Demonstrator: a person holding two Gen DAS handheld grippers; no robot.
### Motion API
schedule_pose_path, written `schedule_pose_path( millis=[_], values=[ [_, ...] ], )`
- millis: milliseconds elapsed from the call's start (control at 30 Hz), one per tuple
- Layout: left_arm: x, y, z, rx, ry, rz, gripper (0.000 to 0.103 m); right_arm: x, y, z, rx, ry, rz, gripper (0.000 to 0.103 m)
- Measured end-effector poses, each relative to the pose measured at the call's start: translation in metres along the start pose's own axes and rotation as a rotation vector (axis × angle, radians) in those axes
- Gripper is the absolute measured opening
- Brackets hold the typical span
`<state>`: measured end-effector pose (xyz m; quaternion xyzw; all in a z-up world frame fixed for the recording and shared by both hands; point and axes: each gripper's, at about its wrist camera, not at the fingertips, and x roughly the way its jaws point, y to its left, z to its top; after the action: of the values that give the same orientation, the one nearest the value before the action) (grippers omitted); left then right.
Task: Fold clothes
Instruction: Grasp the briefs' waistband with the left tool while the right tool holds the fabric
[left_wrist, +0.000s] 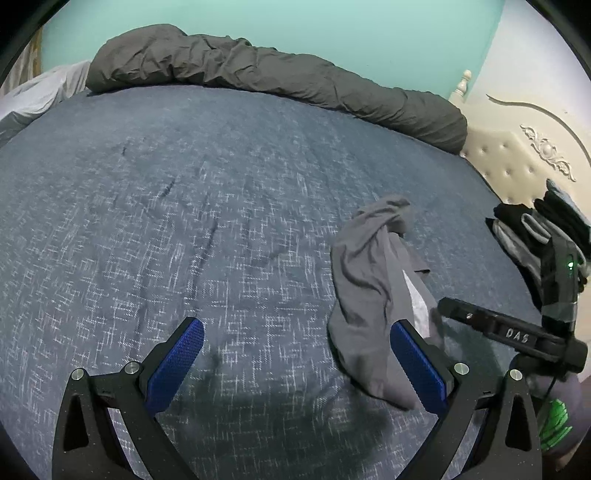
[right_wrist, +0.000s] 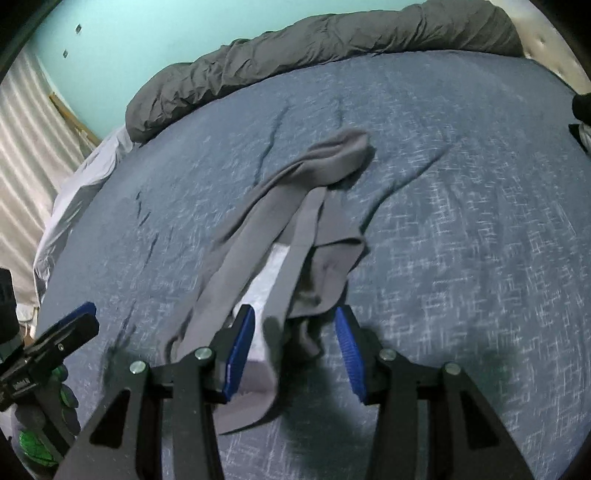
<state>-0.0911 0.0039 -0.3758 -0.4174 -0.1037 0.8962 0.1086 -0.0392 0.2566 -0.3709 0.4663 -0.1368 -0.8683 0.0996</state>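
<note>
Your right gripper (right_wrist: 293, 345) stands part open over the near end of the grey garment (right_wrist: 295, 221), bunched on the bed (right_wrist: 461, 221). Closing here may catch one layer only. Your left gripper (left_wrist: 295, 354) gapes wide, empty, beside it.

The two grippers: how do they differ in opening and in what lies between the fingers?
The left gripper is spread wide over bare blue bedspread, holding nothing. The right gripper is narrower, with the crumpled grey garment lying between its fingers, not clamped. Both have black arms and blue pads and point down at the bed.
</note>
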Motion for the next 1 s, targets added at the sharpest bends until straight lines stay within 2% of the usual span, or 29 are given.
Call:
schedule_pose_path(
  millis=[67, 100, 133, 200, 300, 533, 733, 1000],
  values=[
    [0.000, -0.002, -0.001, 0.016, 0.010, -0.002, 0.103, 0.003, 0.001, -0.009, -0.006, 0.019, 0.001, 0.042],
    [-0.001, -0.002, -0.002, 0.023, 0.012, -0.002, 0.103, 0.005, 0.002, -0.012, -0.002, 0.034, 0.004, 0.036],
    [-0.001, -0.002, -0.003, 0.027, 0.014, -0.005, 0.103, 0.007, 0.003, -0.014, 0.001, 0.049, 0.015, 0.025],
    [-0.002, -0.001, -0.005, 0.030, 0.027, -0.013, 0.103, 0.011, 0.007, -0.019, -0.004, 0.081, 0.036, 0.013],
    [-0.002, 0.000, -0.009, 0.027, 0.046, -0.031, 0.103, 0.015, 0.016, -0.026, -0.018, 0.101, 0.061, 0.004],
    [0.001, -0.013, -0.016, 0.071, 0.074, -0.052, 0.103, 0.006, 0.011, -0.026, 0.071, 0.044, 0.116, 0.003],
    [0.014, -0.024, -0.023, 0.089, 0.104, -0.034, 0.103, -0.007, -0.007, -0.029, 0.092, 0.007, 0.098, 0.003],
    [0.027, -0.039, -0.027, 0.116, 0.126, -0.015, 0.103, -0.027, -0.031, -0.029, 0.129, -0.114, 0.101, 0.003]
  ],
)
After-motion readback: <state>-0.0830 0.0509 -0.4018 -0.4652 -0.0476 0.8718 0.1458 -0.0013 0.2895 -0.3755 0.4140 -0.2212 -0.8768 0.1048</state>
